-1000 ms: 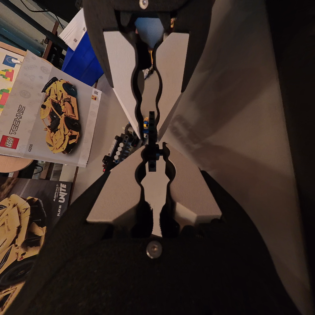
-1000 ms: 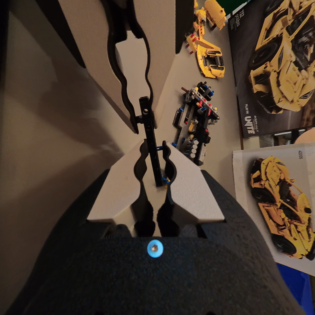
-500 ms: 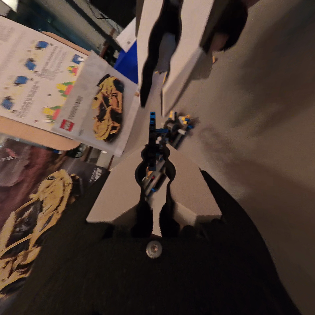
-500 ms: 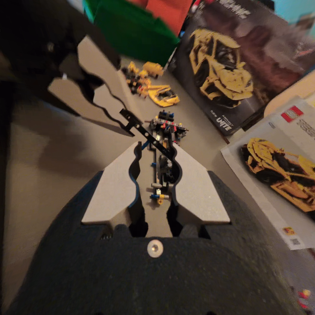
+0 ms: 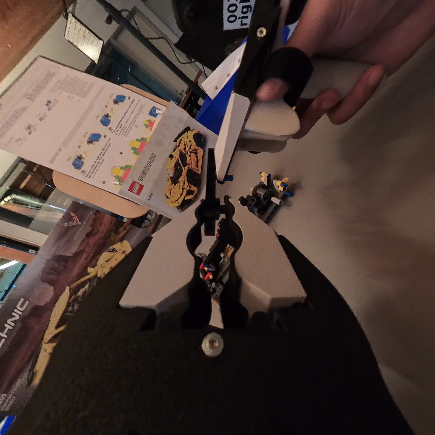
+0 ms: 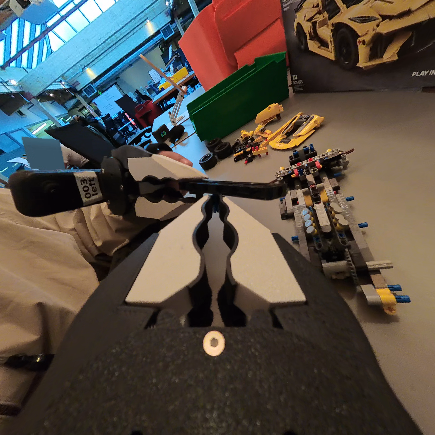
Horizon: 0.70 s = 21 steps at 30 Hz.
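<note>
My left gripper (image 5: 213, 207) is shut on one end of a long black beam (image 5: 210, 174), which sticks out past its fingertips. In the right wrist view the left gripper (image 6: 193, 188) holds the beam (image 6: 230, 187) level above the table. My right gripper (image 6: 214, 200) is shut on a small blue pin (image 6: 215, 207) at the beam's underside, near its middle. It also shows in the left wrist view (image 5: 221, 181), held by a hand (image 5: 353, 47). A grey and black brick car chassis (image 6: 329, 223) lies on the grey table just beyond the beam's free end.
Yellow body parts (image 6: 294, 129) and black wheels (image 6: 214, 150) lie beyond the chassis, before a green bin (image 6: 240, 103) and an orange bin (image 6: 223, 40). The set's box (image 6: 353, 42) stands behind. An instruction booklet (image 5: 174, 164) and blue bin (image 5: 216, 110) lie left. A cream sleeve (image 6: 47, 259) is close. The tips of both grippers are at nearly the same place.
Both grippers swung round. My right gripper let go of the beam's end, opened, and has shut on the blue pin at the beam's side. The left kept its hold.
</note>
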Each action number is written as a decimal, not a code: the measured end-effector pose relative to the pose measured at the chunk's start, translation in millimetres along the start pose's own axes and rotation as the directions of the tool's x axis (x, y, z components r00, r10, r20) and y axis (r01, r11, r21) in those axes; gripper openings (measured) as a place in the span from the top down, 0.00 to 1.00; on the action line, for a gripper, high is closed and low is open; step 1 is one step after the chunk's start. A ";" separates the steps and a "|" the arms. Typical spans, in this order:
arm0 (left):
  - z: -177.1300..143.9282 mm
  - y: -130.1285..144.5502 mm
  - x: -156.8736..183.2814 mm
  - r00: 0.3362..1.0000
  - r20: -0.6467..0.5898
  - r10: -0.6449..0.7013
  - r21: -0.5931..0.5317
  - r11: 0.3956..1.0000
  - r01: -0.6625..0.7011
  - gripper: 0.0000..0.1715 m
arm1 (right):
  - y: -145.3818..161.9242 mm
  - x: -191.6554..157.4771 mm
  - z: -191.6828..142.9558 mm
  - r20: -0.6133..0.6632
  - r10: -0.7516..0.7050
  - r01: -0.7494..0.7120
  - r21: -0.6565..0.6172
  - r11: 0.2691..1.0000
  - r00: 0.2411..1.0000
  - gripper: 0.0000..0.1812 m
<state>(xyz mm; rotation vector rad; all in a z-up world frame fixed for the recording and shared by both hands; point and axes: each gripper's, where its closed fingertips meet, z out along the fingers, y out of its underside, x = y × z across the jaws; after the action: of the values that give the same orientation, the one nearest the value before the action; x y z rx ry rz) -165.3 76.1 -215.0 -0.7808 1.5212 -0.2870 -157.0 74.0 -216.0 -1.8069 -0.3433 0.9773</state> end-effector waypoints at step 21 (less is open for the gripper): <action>-13.7 1.2 -69.2 0.712 -0.015 -0.702 0.213 0.694 0.688 0.90 | 19.3 90.0 -103.3 -0.394 -0.282 0.089 -0.441 0.893 0.875 0.98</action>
<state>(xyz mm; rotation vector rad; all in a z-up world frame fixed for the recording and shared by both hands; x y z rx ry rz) -183.8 116.3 -160.0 -1.1725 1.0428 -0.9648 -26.4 55.0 -257.7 -2.2661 -0.4485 0.3325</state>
